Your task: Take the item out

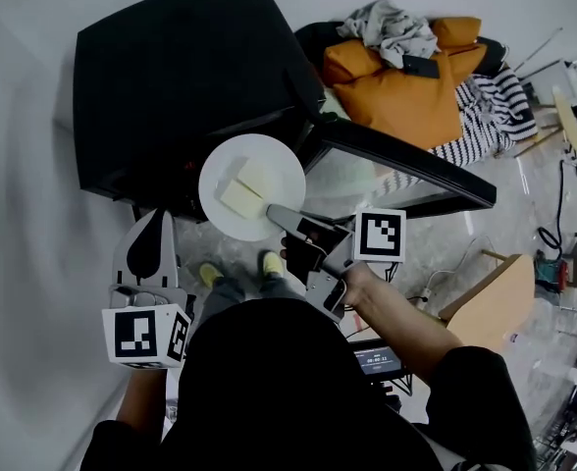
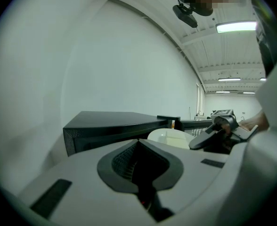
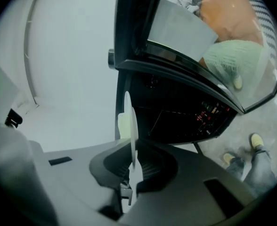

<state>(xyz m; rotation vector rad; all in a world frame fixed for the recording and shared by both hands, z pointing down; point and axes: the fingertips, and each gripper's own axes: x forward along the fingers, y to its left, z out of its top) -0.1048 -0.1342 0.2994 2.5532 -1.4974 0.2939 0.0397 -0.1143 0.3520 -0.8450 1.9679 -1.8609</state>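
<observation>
Clamping a white plate of two pale blocks, the right tongs are hovering before the black oven. The left tongs are sitting together, empty.

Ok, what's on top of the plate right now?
Two pale blocks lie side by side on the plate. The right hand-held gripper clamps and covers its near rim, so that patch is hidden.
</observation>
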